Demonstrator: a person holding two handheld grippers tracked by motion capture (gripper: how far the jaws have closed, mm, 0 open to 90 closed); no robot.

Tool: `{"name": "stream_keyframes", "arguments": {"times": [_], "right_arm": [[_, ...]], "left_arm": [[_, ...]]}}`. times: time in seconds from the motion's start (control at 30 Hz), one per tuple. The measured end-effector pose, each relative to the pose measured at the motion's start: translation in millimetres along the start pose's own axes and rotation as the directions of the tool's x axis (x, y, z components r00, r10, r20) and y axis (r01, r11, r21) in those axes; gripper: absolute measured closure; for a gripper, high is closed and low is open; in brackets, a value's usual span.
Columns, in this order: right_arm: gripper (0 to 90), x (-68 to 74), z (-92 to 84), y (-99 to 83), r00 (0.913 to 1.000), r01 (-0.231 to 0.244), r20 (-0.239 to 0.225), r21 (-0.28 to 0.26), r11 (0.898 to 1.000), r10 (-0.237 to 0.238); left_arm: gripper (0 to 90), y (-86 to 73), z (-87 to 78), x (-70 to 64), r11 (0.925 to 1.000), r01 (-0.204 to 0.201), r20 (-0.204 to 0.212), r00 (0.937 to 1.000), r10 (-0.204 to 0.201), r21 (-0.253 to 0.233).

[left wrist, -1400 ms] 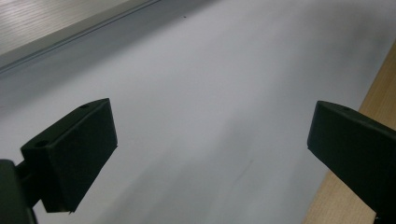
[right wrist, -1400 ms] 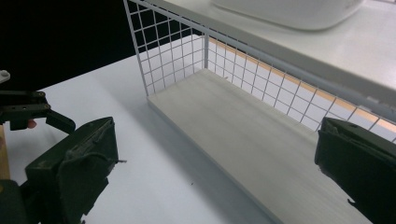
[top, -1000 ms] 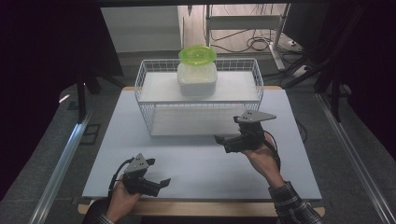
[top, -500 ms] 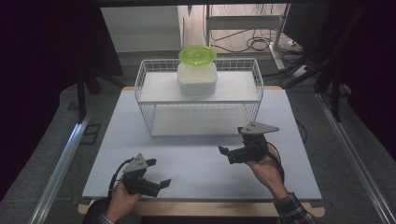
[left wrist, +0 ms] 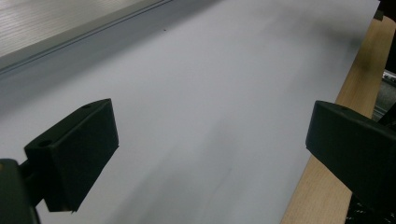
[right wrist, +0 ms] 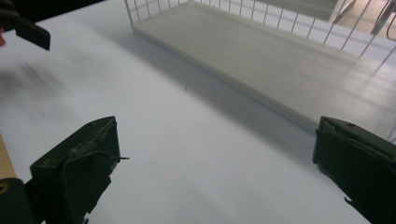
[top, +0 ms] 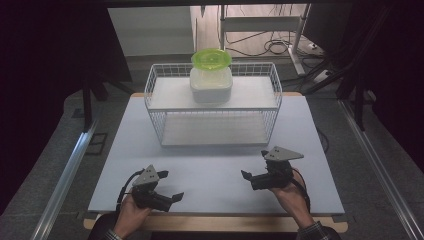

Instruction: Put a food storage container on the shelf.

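Note:
A white tub (top: 211,85) with a lime-green lid (top: 211,58) stands on the upper shelf of a white wire rack (top: 155,100) at the back of the table. My left gripper (top: 172,186) rests low near the front left edge, open, with only bare white tabletop between its jaws (left wrist: 210,140). My right gripper (top: 253,165) hovers at the front right, jaws wide apart and holding nothing (right wrist: 215,154). It faces the rack's lower shelf board (right wrist: 261,51), which is bare. The left gripper's fingertip (right wrist: 28,30) shows in the right gripper view's upper left corner.
The white tabletop (top: 210,165) has a wooden front edge (left wrist: 336,112) close beside the left gripper. Metal rails (top: 65,175) run along both sides of the table on the floor. Cables and a metal stand (top: 260,30) sit behind the rack.
My right gripper has drawn back from the rack toward the table's front right, staying open. The left gripper has stayed put.

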State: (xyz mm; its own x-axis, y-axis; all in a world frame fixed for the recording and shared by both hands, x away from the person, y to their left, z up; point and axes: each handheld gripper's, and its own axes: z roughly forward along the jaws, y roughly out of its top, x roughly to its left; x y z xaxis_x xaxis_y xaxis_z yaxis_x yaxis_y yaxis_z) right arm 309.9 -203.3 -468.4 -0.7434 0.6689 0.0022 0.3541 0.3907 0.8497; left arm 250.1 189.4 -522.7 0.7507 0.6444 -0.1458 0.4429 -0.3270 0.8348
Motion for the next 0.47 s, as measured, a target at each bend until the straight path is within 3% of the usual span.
{"name": "stream_keyframes", "arguments": {"times": [0.2,0.33,0.47], "right_arm": [[1.1,-2.1,4.7,-20.1,0.9999,-0.009,0.010,0.052,0.999,0.009],[1.1,-5.1,11.7,-32.9,0.9998,-0.021,0.007,0.114,0.993,0.020],[1.1,-7.8,15.7,-36.5,0.9996,-0.022,0.022,0.150,0.988,0.019]], "left_arm": [[2.4,-0.4,0.9,-0.3,0.9999,-0.010,-0.013,0.9999,0.010,0.013],[2.1,-0.8,2.2,-0.9,0.9996,-0.012,-0.017,0.9998,0.013,0.025],[1.9,-0.5,2.9,-1.1,0.9994,-0.016,-0.021,0.9996,0.017,0.029]]}}
